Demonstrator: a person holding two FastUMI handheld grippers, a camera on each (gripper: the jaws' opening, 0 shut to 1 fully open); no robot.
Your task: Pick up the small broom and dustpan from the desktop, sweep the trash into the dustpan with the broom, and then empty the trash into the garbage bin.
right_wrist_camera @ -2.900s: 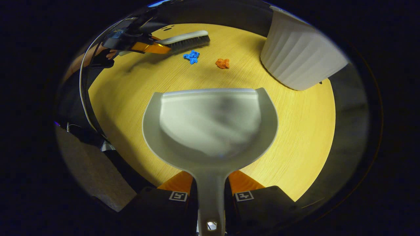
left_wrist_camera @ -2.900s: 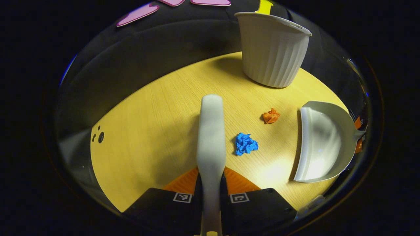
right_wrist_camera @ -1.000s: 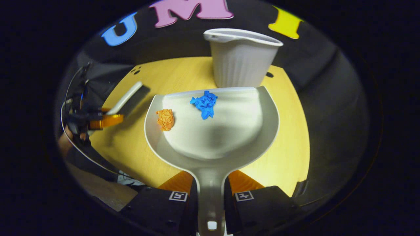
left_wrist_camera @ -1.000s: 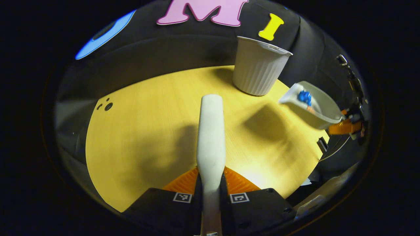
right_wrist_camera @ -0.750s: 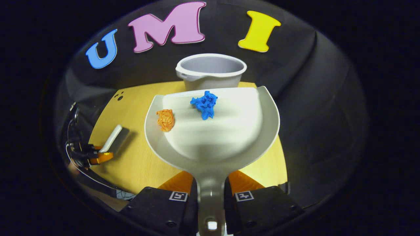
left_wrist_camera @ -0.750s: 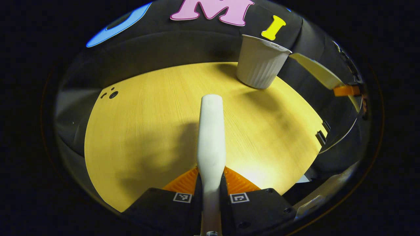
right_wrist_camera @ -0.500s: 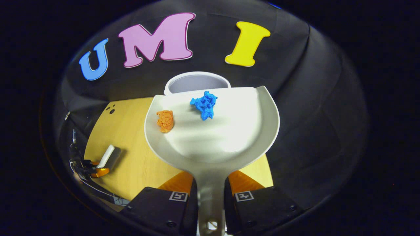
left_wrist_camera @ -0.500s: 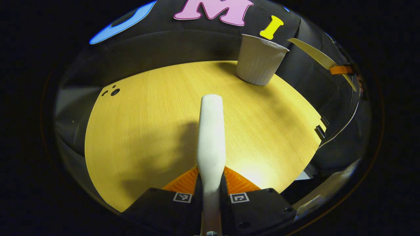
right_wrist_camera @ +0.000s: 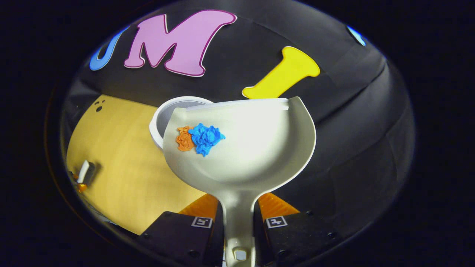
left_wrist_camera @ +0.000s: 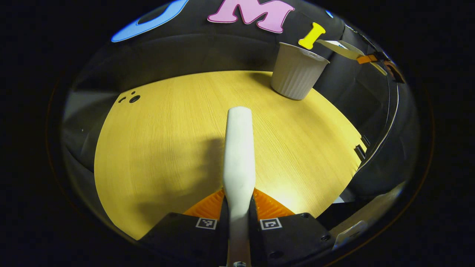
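Yellow wood-grain desktop (left_wrist_camera: 167, 141) spans the left gripper view. The left gripper (left_wrist_camera: 238, 218) holds the broom (left_wrist_camera: 238, 155) by its handle; both fingers press on the handle from either side, jaws narrow. The broom's pale back runs straight ahead over the desktop, casting a shadow to its left. The bin (left_wrist_camera: 296, 72), a white ribbed tub, stands upright at the far right part of the desktop. The dustpan (left_wrist_camera: 341, 49) is raised in the air just beside the bin's rim, on its right, seen edge-on, with the right gripper behind it at the upper right edge. Small dark holes (left_wrist_camera: 131, 98) mark the far left of the desktop.

In the right gripper view, the right gripper (right_wrist_camera: 239, 222) clamps the dustpan (right_wrist_camera: 259, 148) by its handle, jaws narrow, both fingers against it. The pan is airborne and rolled to the left. A blue paper wad (right_wrist_camera: 206, 138) and an orange paper wad (right_wrist_camera: 182, 139) lie touching each other at the pan's left side, near its wall. The bin's (right_wrist_camera: 163, 115) open mouth shows past the pan's left front corner, partly covered by it. The broom (right_wrist_camera: 86, 171) and the left gripper show small at the far left, over the desktop (right_wrist_camera: 122, 174).
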